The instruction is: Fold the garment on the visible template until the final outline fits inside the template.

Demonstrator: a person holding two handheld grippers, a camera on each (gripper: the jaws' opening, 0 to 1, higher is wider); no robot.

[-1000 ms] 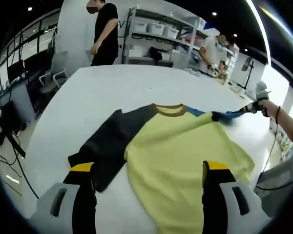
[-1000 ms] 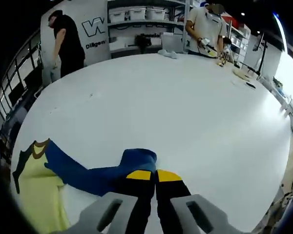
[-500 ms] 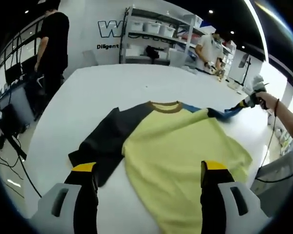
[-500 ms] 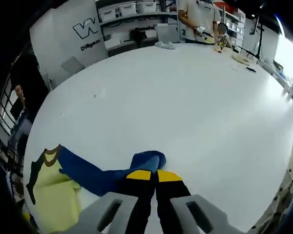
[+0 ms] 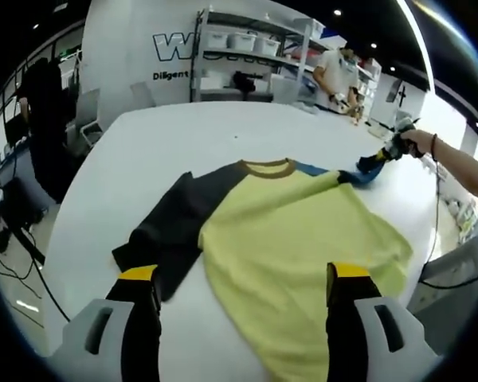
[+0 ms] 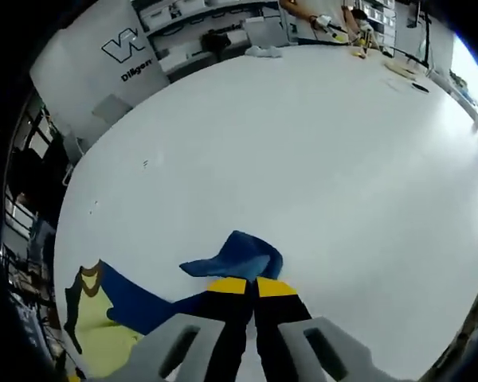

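Observation:
A T-shirt lies on the white table [image 5: 175, 135]: yellow body [image 5: 295, 235], brown collar [image 5: 267, 166], black sleeve [image 5: 171, 231] toward my left, blue sleeve [image 5: 334, 172] toward the right. My left gripper [image 5: 237, 278] is open, its jaws hovering over the shirt's near hem without touching cloth. My right gripper [image 6: 243, 286] is shut on the blue sleeve's end [image 6: 235, 256], lifted above the table. In the left gripper view that gripper [image 5: 380, 157] shows at the far right, held by a hand, with the blue sleeve stretched toward it.
Shelves with white bins [image 5: 243, 44] stand beyond the table. A person in black [image 5: 44, 119] stands at the table's left side, another in white [image 5: 334, 76] works at the far end. Small items [image 6: 402, 68] lie on the far table part. Cables [image 5: 16, 255] trail on the floor.
My right gripper has risen and lifted the blue sleeve end off the table, moving it up and away. The person in black walked leftward. The left gripper stayed nearly still.

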